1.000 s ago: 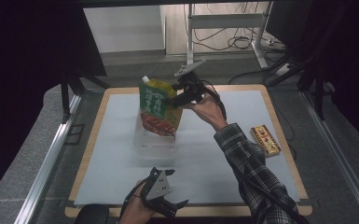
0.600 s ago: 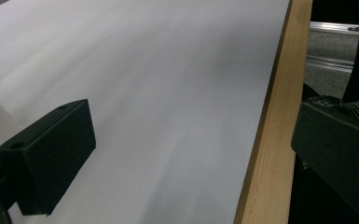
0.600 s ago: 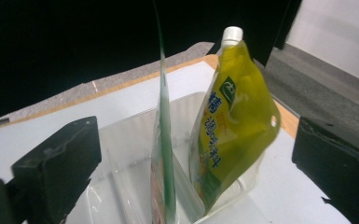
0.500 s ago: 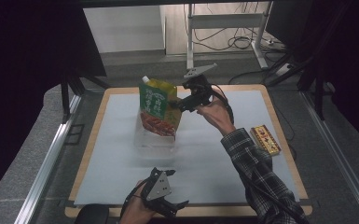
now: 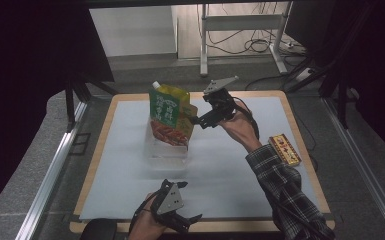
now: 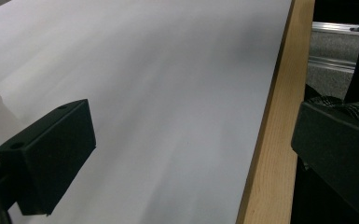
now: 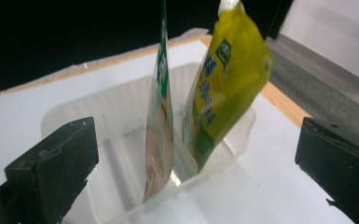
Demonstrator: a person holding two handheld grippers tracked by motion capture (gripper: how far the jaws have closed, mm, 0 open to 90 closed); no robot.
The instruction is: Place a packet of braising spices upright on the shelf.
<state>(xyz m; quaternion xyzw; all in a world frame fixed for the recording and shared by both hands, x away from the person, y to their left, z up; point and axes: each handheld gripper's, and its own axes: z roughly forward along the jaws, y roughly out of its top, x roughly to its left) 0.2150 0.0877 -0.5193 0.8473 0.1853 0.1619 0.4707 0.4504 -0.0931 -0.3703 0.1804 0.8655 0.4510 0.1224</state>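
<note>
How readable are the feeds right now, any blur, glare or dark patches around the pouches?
High view: surroundings dark, white mat evenly lit, pouch labels soft. Right gripper view: green pouch and yellow pouch slightly blurred, clear tray washed out, backdrop black. Left gripper view: mat smeared, no detail.

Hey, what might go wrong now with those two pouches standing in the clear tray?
1. The yellow pouch leans toward the tray's rim in the right gripper view, so it may tip out.
2. The green pouch stands thin on its edge and could fall flat.
3. The right gripper is open beside the pouches with nothing between its fingers; a sideways move might knock them or shift the light tray.
</note>
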